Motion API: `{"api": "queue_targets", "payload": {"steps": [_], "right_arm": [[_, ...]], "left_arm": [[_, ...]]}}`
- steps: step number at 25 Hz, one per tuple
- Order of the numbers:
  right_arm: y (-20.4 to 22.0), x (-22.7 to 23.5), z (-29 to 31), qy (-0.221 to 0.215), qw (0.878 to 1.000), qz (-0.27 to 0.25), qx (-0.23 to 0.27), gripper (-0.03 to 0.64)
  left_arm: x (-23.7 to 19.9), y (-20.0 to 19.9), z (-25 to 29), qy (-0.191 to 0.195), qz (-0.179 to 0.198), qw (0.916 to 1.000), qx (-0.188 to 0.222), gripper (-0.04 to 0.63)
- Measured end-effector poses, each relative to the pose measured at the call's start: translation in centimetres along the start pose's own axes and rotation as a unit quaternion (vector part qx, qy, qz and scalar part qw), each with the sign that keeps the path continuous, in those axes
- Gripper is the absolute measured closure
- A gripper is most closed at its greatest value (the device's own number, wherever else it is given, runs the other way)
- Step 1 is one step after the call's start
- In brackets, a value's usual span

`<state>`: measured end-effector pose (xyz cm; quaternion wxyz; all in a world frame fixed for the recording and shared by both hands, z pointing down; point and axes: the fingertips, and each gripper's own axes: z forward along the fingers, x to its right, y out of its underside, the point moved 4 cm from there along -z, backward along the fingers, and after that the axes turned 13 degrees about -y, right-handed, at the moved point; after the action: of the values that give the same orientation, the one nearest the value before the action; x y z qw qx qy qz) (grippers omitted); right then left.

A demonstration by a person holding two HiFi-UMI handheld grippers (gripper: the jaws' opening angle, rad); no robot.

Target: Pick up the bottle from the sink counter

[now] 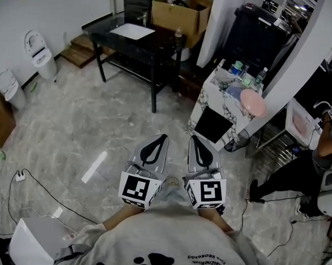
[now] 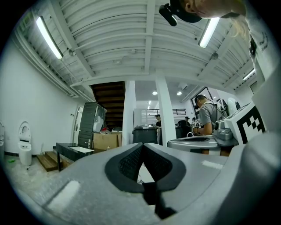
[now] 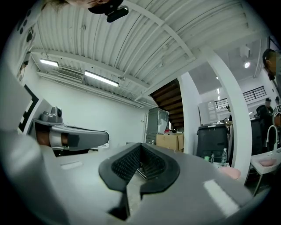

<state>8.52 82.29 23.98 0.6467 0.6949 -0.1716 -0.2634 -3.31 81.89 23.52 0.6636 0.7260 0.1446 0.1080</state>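
Head view: left gripper (image 1: 162, 139) and right gripper (image 1: 194, 139) side by side ahead of torso, both clenched, empty, judged a carry posture. Bottle (image 1: 262, 74) upright at rear of sink counter (image 1: 207, 95), well apart, ahead-right.
Left gripper view: jaw tips meeting, nothing between.
Right gripper view: jaws closed on nothing; bottle (image 3: 224, 156) far off at right, so approach not yet made.

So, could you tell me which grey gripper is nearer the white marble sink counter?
The grey right gripper: it sits next to the corner of the white marble sink counter, while the left gripper lies on its far side.
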Motion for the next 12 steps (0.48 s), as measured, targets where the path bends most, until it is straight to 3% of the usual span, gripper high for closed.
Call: {"api": "queue_targets", "payload": {"steps": [12], "right_arm": [[1.7,11.8,8.9,-0.045,0.999,0.016,0.008,0.617]], "left_arm": [[-0.3,0.8,13.9,-0.025,0.000,0.9997,-0.003,0.594]]}}
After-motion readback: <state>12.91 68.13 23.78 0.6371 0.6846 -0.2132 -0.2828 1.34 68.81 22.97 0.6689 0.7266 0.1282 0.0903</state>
